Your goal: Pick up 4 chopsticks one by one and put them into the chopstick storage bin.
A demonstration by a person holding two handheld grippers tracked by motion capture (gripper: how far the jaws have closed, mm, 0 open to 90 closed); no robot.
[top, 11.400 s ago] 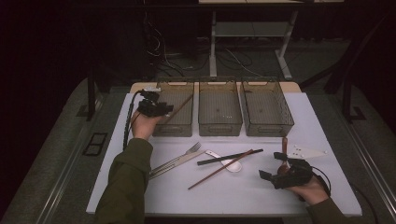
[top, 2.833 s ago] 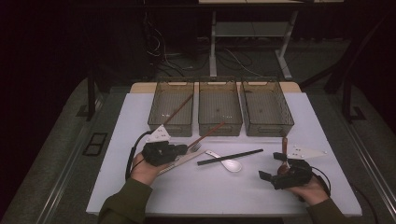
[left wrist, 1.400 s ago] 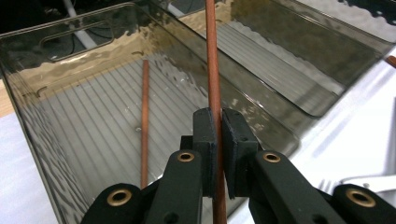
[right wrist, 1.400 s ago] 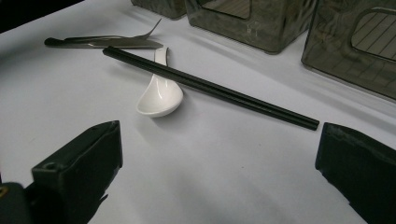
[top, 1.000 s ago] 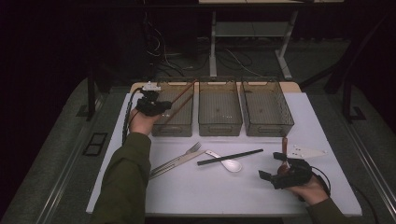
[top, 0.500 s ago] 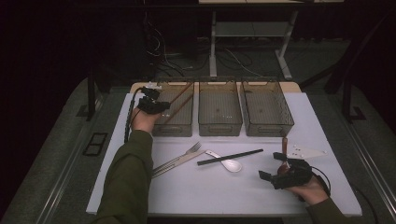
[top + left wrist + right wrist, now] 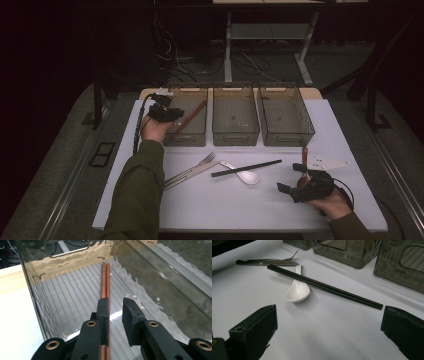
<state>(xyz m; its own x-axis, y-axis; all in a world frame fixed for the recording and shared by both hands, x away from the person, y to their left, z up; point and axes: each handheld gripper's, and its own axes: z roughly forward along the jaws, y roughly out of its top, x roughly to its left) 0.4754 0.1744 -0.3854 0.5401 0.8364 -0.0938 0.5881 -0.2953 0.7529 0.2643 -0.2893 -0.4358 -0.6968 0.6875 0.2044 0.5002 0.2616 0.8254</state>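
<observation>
My left gripper [image 7: 171, 114] hovers over the left clear bin [image 7: 186, 138] at the back of the table. Its jaws have just been opening. In the left gripper view a narrow gap shows between the left gripper's [image 7: 115, 302] pads, with nothing in it. A pair of brown chopsticks [image 7: 106, 277] lies along the bin's ribbed floor and runs under the left jaw, slanting across the bin [image 7: 193, 114] in the high view. My right gripper [image 7: 296, 183] rests wide open near the table's front right. Between and beyond the right gripper's [image 7: 329, 322] jaws lie black chopsticks [image 7: 324, 286] across a white spoon [image 7: 297, 291].
A middle bin [image 7: 235, 134] and a right bin [image 7: 286, 136] stand beside the left one. A fork [image 7: 196, 166] with other metal cutlery lies left of the spoon [image 7: 243, 174]. The white table [image 7: 225, 210] ends just in front of the hands.
The left hand carried the brown chopsticks from the cutlery up to the left bin. They have sunk from a steep lean to lie lower in it. The right hand has kept still.
</observation>
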